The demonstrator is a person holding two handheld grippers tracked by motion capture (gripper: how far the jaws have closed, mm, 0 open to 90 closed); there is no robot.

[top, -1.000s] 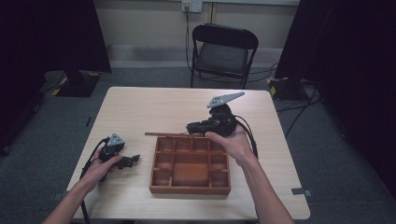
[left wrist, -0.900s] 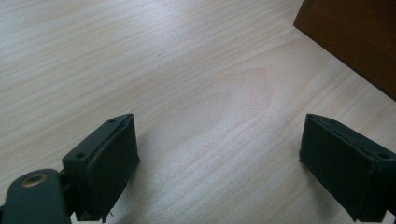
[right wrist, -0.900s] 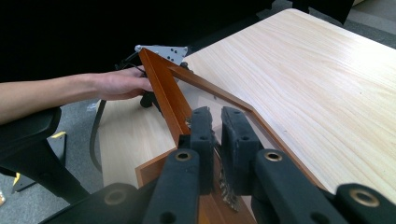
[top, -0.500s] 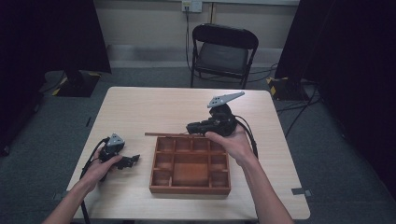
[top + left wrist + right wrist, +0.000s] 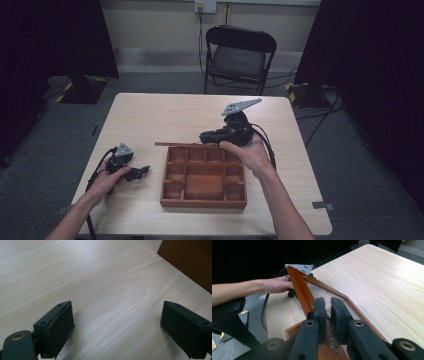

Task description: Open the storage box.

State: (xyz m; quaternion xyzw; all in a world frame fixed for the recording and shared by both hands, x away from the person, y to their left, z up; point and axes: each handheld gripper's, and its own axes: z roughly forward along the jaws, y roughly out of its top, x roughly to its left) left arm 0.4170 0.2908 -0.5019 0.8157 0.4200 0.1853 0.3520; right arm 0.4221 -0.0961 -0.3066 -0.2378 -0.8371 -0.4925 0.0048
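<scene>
Gripping thin frame lid [image 5: 300, 288] above wooden tray [image 5: 204, 200], right hand-held gripper [image 5: 327, 311] clamped.

A black folding chair [image 5: 240, 55] stands at top centre of the high view, behind the pale wooden table [image 5: 165, 115]. A wall socket [image 5: 205, 6] sits on the top edge above it, and cables [image 5: 320, 107] trail over the grey floor at right.
</scene>
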